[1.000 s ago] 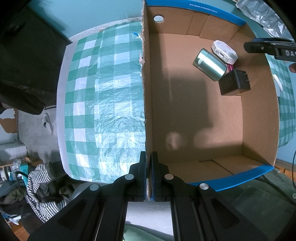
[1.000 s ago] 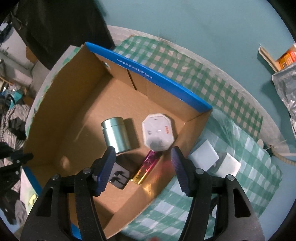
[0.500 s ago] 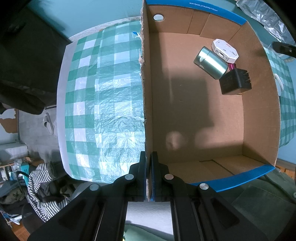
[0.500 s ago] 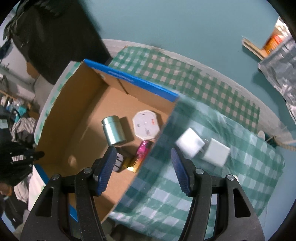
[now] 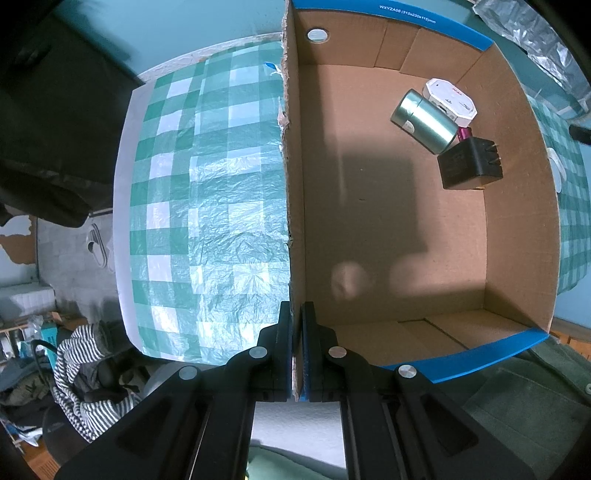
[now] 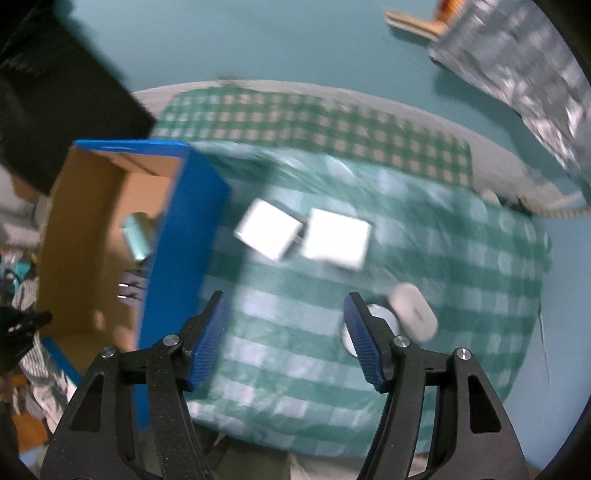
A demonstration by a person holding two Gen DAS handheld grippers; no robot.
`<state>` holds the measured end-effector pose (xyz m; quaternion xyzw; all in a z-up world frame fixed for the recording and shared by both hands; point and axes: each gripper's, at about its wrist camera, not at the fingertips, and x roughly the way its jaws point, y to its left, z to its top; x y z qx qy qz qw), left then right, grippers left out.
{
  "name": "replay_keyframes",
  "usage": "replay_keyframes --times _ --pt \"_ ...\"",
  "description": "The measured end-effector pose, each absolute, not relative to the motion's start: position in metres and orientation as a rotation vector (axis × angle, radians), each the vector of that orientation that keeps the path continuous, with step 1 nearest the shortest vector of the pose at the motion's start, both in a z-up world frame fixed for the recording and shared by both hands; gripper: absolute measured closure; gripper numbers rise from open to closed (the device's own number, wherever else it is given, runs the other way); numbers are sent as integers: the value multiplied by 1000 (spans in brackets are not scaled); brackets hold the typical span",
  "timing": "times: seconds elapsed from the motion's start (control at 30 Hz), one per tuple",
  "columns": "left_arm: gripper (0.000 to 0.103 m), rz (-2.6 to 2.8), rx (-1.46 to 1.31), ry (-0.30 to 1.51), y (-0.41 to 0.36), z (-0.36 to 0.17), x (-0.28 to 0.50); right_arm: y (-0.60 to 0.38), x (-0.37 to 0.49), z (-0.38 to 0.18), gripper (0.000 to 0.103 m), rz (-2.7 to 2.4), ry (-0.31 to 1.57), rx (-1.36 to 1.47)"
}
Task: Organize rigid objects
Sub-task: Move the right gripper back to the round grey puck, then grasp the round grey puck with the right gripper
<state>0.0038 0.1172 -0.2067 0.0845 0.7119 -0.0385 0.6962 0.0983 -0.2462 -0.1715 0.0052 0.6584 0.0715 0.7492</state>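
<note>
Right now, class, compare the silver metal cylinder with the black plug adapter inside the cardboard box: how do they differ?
The silver metal cylinder is round, shiny and pale; the black plug adapter is blocky, matt and dark. The cylinder has a smooth end, while the adapter shows metal prongs on one side. Both rest on the floor of the cardboard box, close together in the same corner.

White print "WXYZA06 (315x230x115)mm" on blue top edge of cardboard box (image 5: 406, 19), small red mark on white octagonal device (image 5: 452, 101), too small to read
</note>
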Motion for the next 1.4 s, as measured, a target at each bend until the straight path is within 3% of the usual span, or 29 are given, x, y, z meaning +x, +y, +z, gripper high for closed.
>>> replay_keyframes --times 0.83,1.4 --pt "99 -85 196 1594 117 -208 4 -325 88 -279 34 -88 1642 183" --pt "99 -86 191 1597 117 -209 5 -302 87 -290 41 -57 1622 85"
